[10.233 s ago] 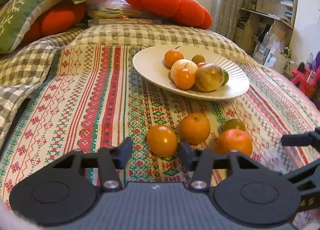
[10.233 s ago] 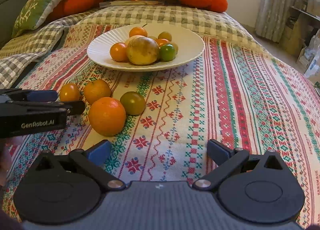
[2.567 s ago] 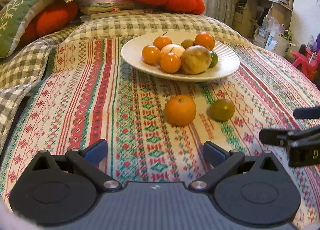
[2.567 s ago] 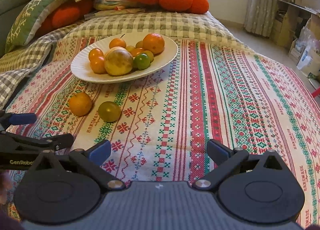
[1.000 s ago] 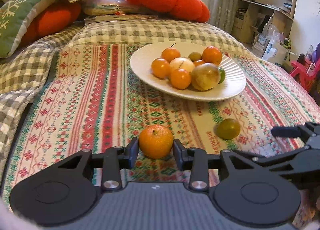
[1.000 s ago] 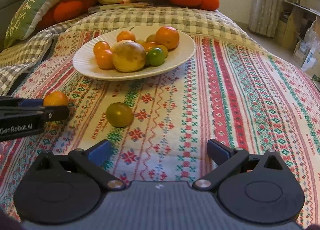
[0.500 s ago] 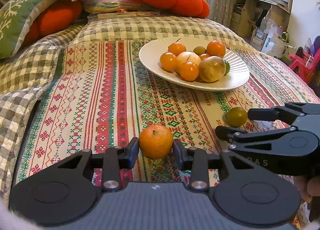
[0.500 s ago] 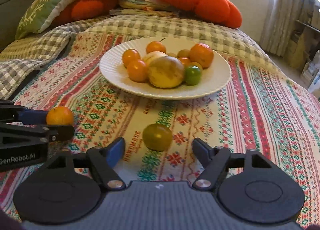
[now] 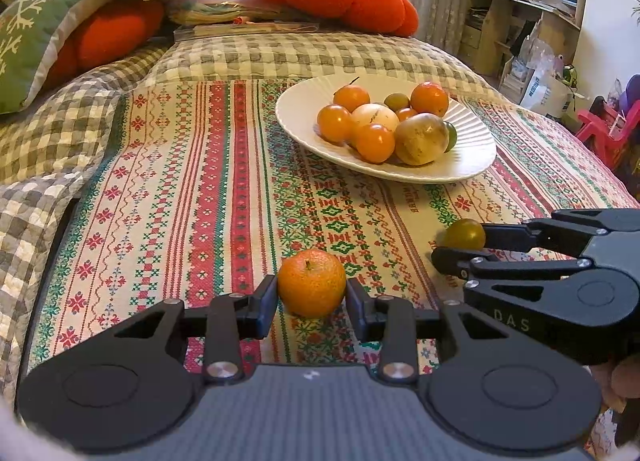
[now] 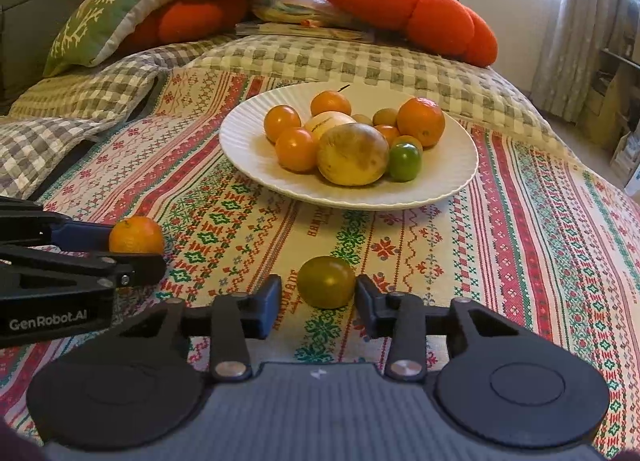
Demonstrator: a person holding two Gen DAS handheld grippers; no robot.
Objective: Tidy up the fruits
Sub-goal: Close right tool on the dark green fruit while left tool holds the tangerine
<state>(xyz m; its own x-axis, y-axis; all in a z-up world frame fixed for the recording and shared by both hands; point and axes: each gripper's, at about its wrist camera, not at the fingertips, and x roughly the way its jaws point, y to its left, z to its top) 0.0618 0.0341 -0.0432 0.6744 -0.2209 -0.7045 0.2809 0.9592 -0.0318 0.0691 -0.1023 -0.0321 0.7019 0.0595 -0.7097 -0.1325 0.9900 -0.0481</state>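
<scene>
Right gripper (image 10: 316,303) was spread wide a second ago with the green fruit (image 10: 326,281) well ahead of it; now it has moved in and its fingers are closing on that fruit, one on each side; slight gap visible at the left finger, right finger looks touching, so not a firm pinch yet

Left gripper (image 9: 311,303) unchanged: fingers pinching the orange fruit (image 9: 311,283) at lower centre of the left view, same as a second ago; fruit looks to rest on the striped bedspread (image 9: 224,189), not lifted

Meaning: these are the last two loose fruits, both about to be in hand at once; judging by the task, next is lifting both and setting them on the plate

Plate (image 10: 248,149): white, ridged rim, sits on the bedspread at upper centre of both views; holds a pile near its middle: several orange fruits, one pale cream fruit, one big yellow-brown fruit (image 10: 353,154) in front, a bright green one (image 10: 405,161) beside it, a couple of small olive ones behind; right part of the plate is bare, room for two more

No other container in view
</scene>
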